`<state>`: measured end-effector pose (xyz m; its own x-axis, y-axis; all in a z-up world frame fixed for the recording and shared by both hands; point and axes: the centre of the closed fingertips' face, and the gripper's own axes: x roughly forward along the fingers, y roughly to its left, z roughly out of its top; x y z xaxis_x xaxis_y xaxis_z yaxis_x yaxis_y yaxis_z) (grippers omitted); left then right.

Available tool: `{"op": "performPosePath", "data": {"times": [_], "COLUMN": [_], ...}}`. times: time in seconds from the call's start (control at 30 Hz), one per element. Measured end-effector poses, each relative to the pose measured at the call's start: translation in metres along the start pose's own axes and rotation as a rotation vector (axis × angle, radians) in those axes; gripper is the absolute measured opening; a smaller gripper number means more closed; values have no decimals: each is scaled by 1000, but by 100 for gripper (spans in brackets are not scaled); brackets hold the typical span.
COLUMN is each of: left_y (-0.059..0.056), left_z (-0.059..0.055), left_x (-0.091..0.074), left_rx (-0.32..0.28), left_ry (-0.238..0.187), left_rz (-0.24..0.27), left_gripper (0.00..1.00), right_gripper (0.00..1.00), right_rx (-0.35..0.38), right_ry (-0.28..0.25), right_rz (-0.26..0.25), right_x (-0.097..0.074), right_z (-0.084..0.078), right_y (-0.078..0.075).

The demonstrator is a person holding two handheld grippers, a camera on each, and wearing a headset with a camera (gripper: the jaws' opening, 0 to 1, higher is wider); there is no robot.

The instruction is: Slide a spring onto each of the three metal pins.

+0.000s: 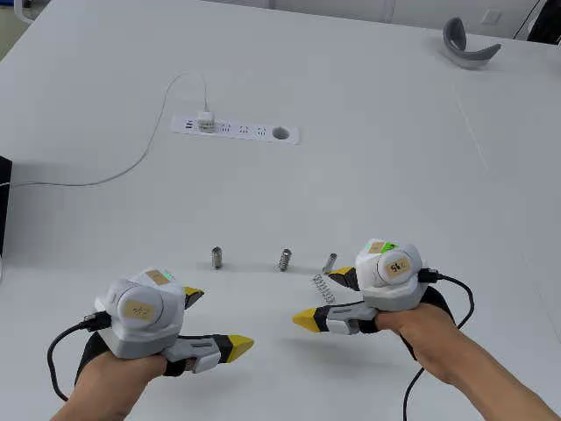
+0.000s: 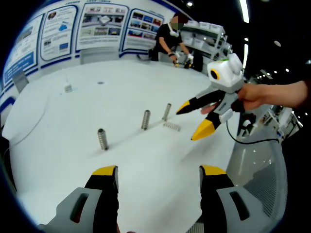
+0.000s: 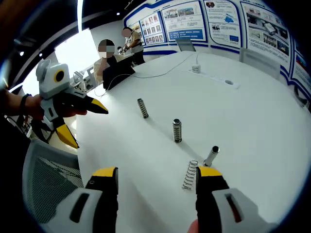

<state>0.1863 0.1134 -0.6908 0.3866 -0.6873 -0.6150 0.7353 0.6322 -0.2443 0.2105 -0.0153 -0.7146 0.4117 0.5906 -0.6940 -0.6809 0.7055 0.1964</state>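
Observation:
Three short metal pins stand in a row on the white table. The left pin and the middle pin each wear a spring. The right pin is bare and leans a little. A loose spring lies flat just in front of it, also seen as the spring beside the bare pin. My right gripper is open, its jaws on either side of the loose spring, nothing held. My left gripper is open and empty, in front of the left pin.
A white power strip with a plugged charger and cable lies farther back. A grey curved object sits at the far right. People stand at a far bench. A mesh chair is near the table's edge.

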Motion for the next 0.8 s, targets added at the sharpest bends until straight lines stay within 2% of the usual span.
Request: {"op": "performPosePath", "data": {"times": [0.2,0.47,0.8], "left_y": [0,0,0], "left_z": [3,7,10], "left_x": [2,8,11], "left_rx": [1,1,5], "left_ry": [0,-4,2], "left_rz": [1,1,-2], "left_gripper": [70,70,70], "right_gripper": [73,74,80], "right_rx": [25,72,123], "right_ry": [-31,-80,-83], "right_rz": [6,-19,-53], "right_x": [-10,-21,-32], "right_z": [-4,-11,-25], "right_y": [2,-1,-8]}}
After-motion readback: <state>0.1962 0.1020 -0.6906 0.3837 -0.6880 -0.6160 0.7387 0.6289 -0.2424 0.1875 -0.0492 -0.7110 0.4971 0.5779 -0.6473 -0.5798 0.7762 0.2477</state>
